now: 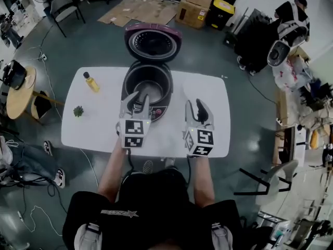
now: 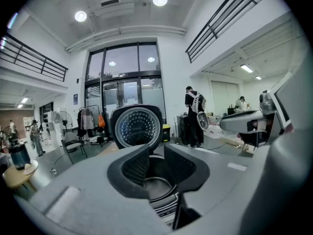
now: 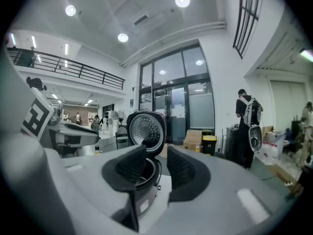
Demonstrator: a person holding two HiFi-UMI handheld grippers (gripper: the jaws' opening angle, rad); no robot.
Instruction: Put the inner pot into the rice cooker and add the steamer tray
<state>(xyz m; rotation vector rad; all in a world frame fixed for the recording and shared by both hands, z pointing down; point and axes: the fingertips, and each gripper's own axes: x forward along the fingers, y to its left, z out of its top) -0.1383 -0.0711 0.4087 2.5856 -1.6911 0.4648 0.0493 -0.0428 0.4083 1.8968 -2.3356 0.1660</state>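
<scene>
Head view looks down on a white counter (image 1: 208, 134) with the rice cooker (image 1: 124, 90) at its middle. The lid (image 1: 153, 43) stands open at the far side. The inner pot (image 1: 151, 81) already sits inside the cooker, and its dark hollow is uncovered.

The left claw (image 1: 138, 102) hangs over the front edge of the cooker, above the control panel. In the left gripper view its jaws are a little apart, with a narrow gap. Nothing is between them, and only the pot shows through the gap further ahead. The right claw (image 1: 196, 111) hangs over bare counter just right of the cooker. Its jaws are also apart and hold nothing.

On the left part of the counter a yellow bottle (image 1: 91, 82) and a small green tuft (image 1: 78, 111) stand well apart from the cooker, not in the way of either claw.

On the floor around there is a round wooden table (image 1: 21, 95) at the left. Cardboard boxes (image 1: 195, 4) and a chair (image 1: 65, 7) are beyond the counter, and a person (image 1: 294, 20) stands at the far right.
</scene>
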